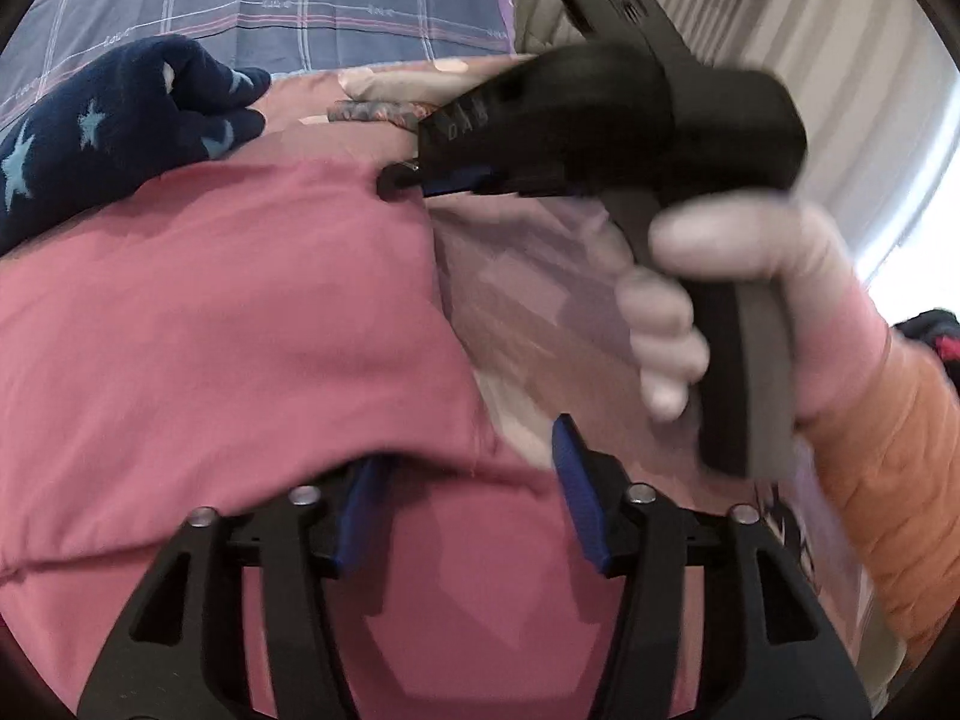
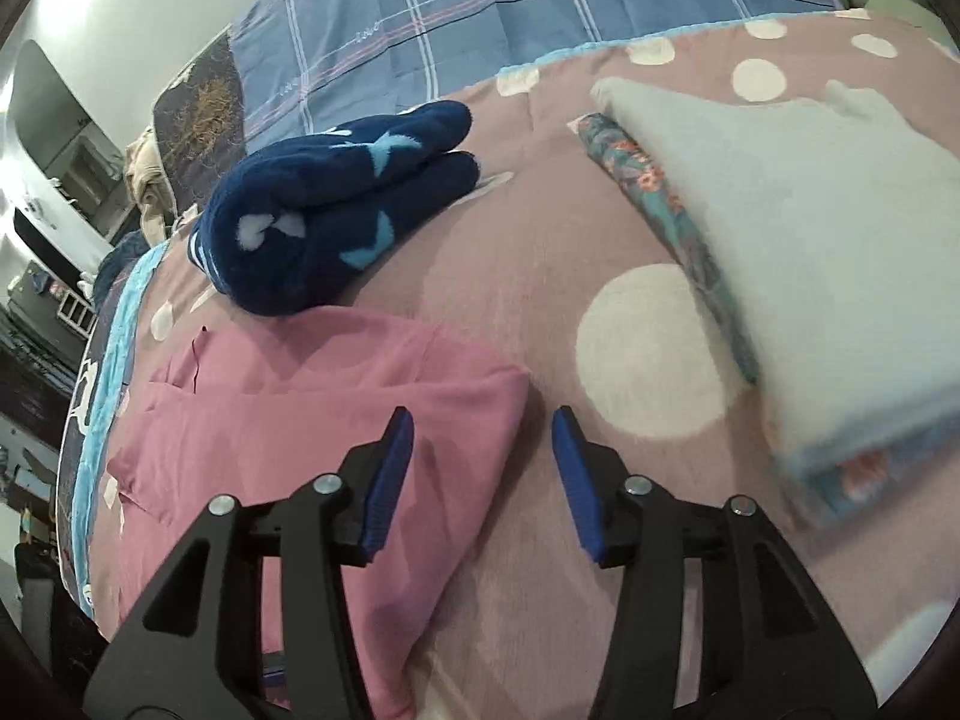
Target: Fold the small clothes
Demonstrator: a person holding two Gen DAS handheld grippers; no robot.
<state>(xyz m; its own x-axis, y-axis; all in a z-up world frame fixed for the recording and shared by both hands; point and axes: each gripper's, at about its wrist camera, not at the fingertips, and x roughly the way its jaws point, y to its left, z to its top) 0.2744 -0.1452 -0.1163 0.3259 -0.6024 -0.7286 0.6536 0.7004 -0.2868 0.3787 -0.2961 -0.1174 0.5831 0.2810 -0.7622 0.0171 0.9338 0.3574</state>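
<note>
Beside navy starred garment (image 2: 336,204), folded pink cloth (image 2: 312,396)

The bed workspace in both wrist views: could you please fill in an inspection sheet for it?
Surface: mauve bedspread with pale dots.
Job's things: pink garment spread flat; white folded cloth stacked on a floral cloth.
Clutter: navy star-print item, bunched beside the pink garment.
Grippers: left gripper open over the pink cloth, its left pad hidden under a fold; right gripper open, nothing gripped.
Cables: nothing seen.
Surroundings: blue plaid sheet; curtain.
</note>
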